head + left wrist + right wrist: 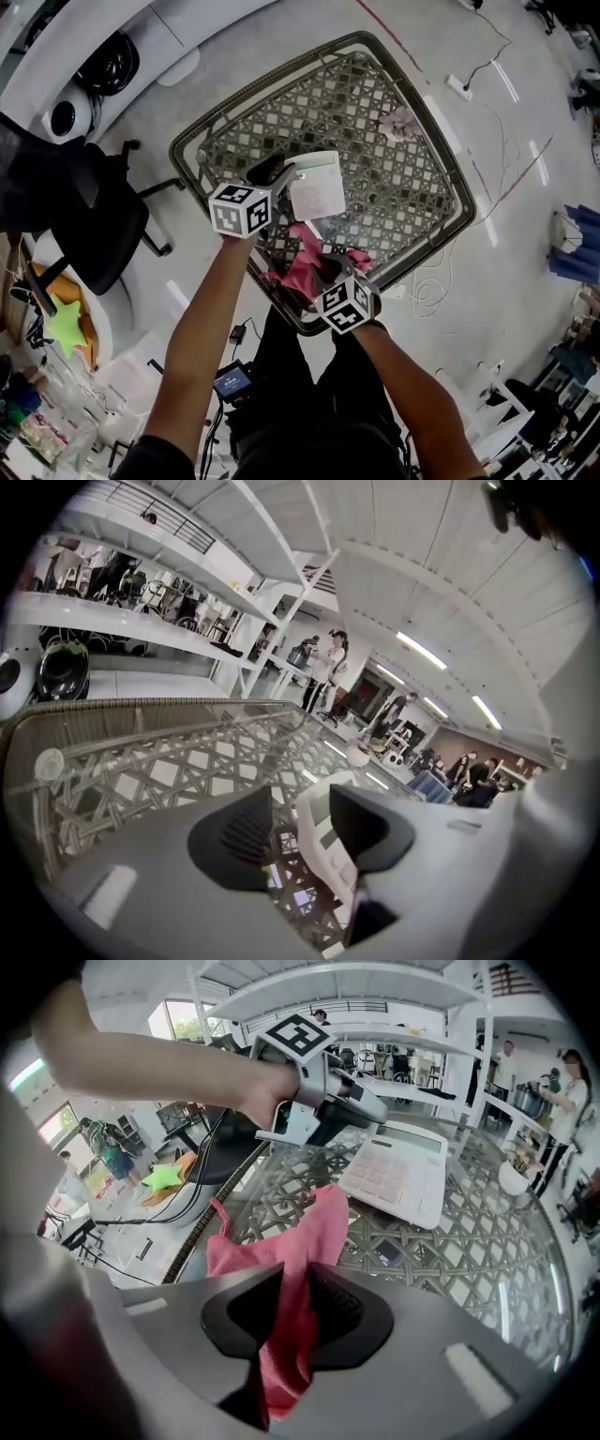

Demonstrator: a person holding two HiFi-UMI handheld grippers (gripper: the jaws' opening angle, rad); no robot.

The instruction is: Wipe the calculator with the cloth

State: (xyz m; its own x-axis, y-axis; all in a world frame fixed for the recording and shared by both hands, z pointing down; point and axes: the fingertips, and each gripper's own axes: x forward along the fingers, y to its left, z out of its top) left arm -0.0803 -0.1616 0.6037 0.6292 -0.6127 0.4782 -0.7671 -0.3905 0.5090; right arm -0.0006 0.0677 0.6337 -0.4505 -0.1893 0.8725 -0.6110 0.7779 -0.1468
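A white calculator (316, 185) lies on the glass-topped wicker table (192, 141). My left gripper (279, 172) is at its left edge. In the left gripper view that gripper (300, 822) is open, with the calculator's (323, 841) edge between the jaws, close to the right one and apart from the left one. The pink cloth (302, 262) lies at the table's near edge, and my right gripper (323, 274) is shut on it. In the right gripper view a fold of cloth (300, 1241) is pinched in my right gripper (295, 1288); the calculator (398, 1171) and my left gripper (375, 1110) lie beyond.
A crumpled pale pink thing (401, 122) lies at the table's far right. A black office chair (94, 225) stands left of the table. Cables and a white power strip (459, 87) lie on the floor to the right. People stand in the background.
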